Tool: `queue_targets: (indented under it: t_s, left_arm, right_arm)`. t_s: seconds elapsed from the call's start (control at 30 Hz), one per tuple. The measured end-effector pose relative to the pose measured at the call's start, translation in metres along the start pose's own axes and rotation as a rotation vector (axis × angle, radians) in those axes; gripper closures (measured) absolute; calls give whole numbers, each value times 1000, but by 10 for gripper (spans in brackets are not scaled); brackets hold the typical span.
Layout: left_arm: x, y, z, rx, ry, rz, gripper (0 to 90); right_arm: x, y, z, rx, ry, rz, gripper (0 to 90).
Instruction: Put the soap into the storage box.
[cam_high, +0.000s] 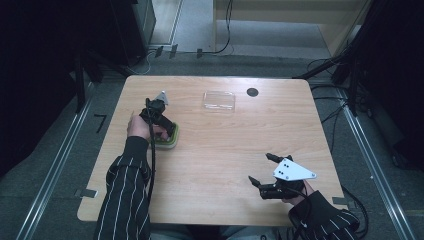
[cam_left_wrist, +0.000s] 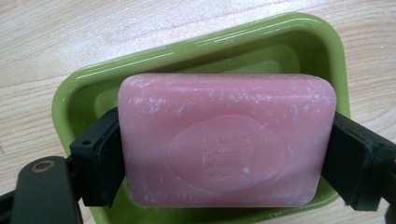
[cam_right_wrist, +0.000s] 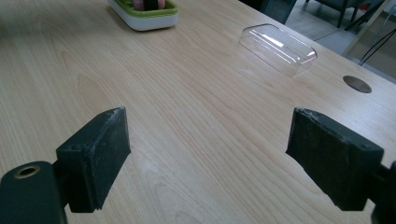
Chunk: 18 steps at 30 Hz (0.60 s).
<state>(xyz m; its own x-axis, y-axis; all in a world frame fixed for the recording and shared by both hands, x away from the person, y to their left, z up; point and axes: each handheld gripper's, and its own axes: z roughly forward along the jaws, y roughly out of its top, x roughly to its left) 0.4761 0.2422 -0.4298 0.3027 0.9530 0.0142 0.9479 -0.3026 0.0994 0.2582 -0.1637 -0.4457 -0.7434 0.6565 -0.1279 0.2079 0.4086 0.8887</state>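
Two grippers over my pale wood-grain table (cam_high: 220, 150).
Glossy green rounded dish (cam_left_wrist: 308, 42) sits left; my left gripper (cam_left_wrist: 224, 154) clamps its scuffed pink embossed soap bar (cam_left_wrist: 226, 140); clear plastic lid (cam_right_wrist: 279, 43) beyond; right gripper (cam_right_wrist: 208, 158) spread wide.

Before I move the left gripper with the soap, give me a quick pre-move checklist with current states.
1. Left gripper closed on the pink soap, a jaw on each end: ok.
2. Soap clear of the green dish floor: cannot tell.
3. Right gripper open, holding nothing, away from the dish: ok.
4. Clear lid lies apart from the dish, out of the way: ok.
5. Bare table between dish and right gripper: ok.
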Motion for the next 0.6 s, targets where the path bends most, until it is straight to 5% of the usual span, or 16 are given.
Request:
queue_targets:
  t_s: [0.6]
  left_arm:
    - [1,1,12,14,23,-51,137]
  right_arm:
    - [0,0,0,-1,-3,3,138]
